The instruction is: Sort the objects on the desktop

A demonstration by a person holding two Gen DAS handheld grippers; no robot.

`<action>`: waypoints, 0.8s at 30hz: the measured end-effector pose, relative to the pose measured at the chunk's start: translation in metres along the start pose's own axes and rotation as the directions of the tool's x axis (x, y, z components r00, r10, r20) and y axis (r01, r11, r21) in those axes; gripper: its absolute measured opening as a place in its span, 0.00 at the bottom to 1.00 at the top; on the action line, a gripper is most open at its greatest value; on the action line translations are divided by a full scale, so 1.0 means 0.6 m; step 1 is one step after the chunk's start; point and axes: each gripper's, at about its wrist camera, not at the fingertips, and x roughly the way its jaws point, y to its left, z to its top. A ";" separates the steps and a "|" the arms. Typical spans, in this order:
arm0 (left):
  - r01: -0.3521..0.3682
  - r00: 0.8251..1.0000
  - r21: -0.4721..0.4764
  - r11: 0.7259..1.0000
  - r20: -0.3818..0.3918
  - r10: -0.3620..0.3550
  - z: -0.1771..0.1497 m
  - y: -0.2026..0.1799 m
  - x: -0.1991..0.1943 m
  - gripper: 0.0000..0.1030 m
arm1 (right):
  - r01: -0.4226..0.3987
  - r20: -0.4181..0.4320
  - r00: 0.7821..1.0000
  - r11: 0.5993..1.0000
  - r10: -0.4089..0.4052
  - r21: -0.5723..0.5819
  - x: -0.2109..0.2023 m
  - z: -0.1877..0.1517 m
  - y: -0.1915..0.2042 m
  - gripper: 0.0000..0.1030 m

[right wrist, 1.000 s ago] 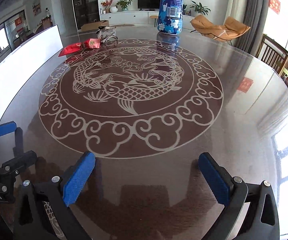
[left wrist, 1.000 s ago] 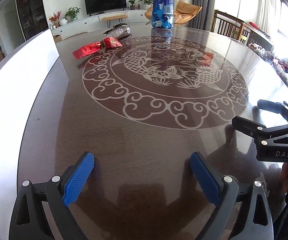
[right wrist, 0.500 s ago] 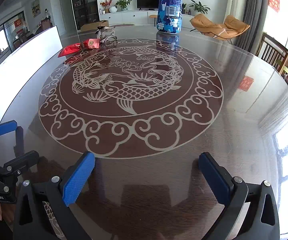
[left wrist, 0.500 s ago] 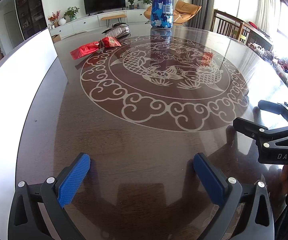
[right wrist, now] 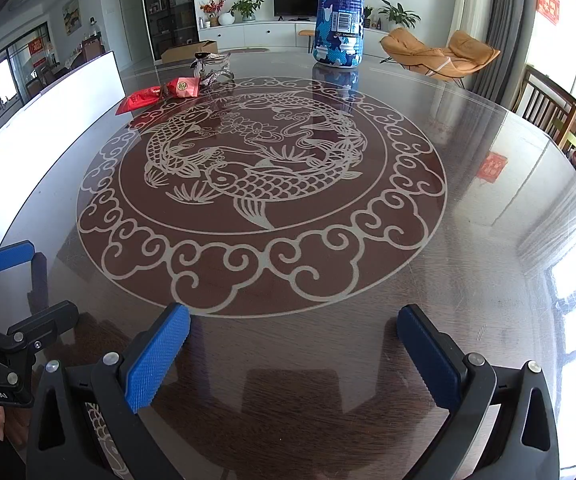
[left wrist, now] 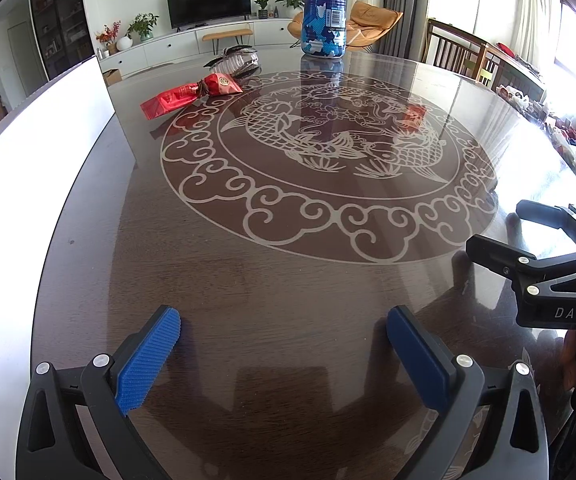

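The left gripper (left wrist: 284, 346) is a black plastic frame with triangular cut-outs, silver screws and ribbed blue pads (left wrist: 148, 362). The right gripper (right wrist: 293, 350) matches it (its side, in the left wrist view, carries white letters "DAS").

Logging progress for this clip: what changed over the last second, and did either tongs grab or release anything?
Nothing grabbed or released. The left tongs crept slightly forward over the table; the right tongs barely shifted. Both stay open and empty. The red snack packet, crumpled clear wrapper and blue bottle sit where they were at the far side.
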 end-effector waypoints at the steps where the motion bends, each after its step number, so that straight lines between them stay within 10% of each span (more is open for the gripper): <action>1: 0.000 1.000 -0.001 1.000 0.000 0.000 0.000 0.000 0.001 1.00 | 0.000 0.000 1.000 1.000 0.000 0.000 0.000 0.000 0.000 1.00; 12: 0.051 0.998 0.073 0.996 -0.036 -0.049 0.019 0.005 0.011 1.00 | 0.000 0.000 1.000 1.000 0.000 0.000 0.000 0.000 0.000 1.00; 15: 0.050 0.990 0.103 0.993 -0.139 -0.036 0.067 0.030 0.036 1.00 | 0.000 0.000 1.000 1.000 0.000 0.001 0.000 0.000 0.000 1.00; 24: -0.091 0.992 0.212 0.973 -0.066 0.107 0.274 0.108 0.107 1.00 | 0.000 0.000 1.000 1.000 0.000 0.001 0.001 0.000 -0.001 1.00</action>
